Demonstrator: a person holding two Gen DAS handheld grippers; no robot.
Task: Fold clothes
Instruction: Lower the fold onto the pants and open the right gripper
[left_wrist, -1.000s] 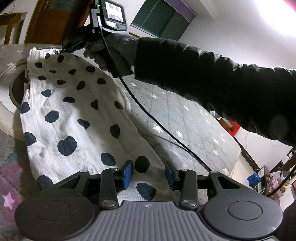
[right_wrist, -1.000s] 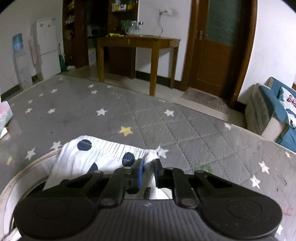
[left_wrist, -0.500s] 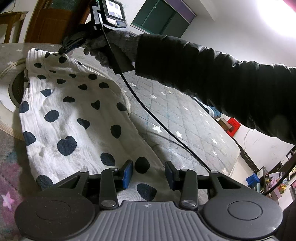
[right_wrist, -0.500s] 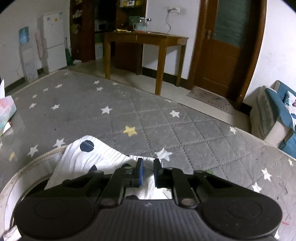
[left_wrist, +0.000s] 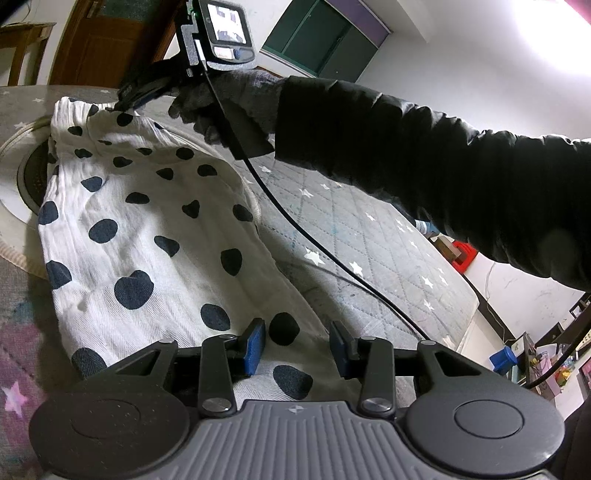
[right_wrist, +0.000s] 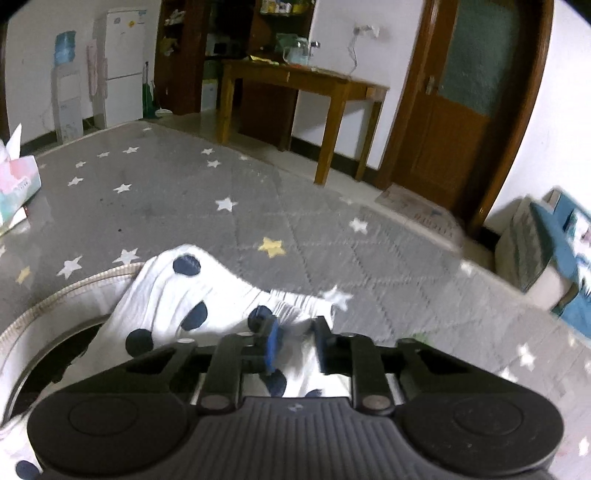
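Note:
A white garment with dark blue dots (left_wrist: 147, 236) lies spread on a grey star-patterned quilted mat (left_wrist: 354, 236). My left gripper (left_wrist: 297, 345) is open just above the garment's near end, with cloth showing between its blue pads. My right gripper (left_wrist: 127, 99) shows in the left wrist view at the garment's far elastic waistband, lifting that edge. In the right wrist view the right gripper (right_wrist: 295, 343) has its jaws parted a little, with waistband cloth (right_wrist: 291, 314) between them.
A round woven-rimmed tray (right_wrist: 44, 306) lies under the garment's far end. A black cable (left_wrist: 314, 243) runs across the mat. A tissue box (right_wrist: 18, 181) sits at the left. A wooden table (right_wrist: 295, 92), a door and a sofa stand beyond the mat.
The right gripper has lifted the waistband edge, and its jaws have opened wider than before. The left gripper has stayed open in the same place.

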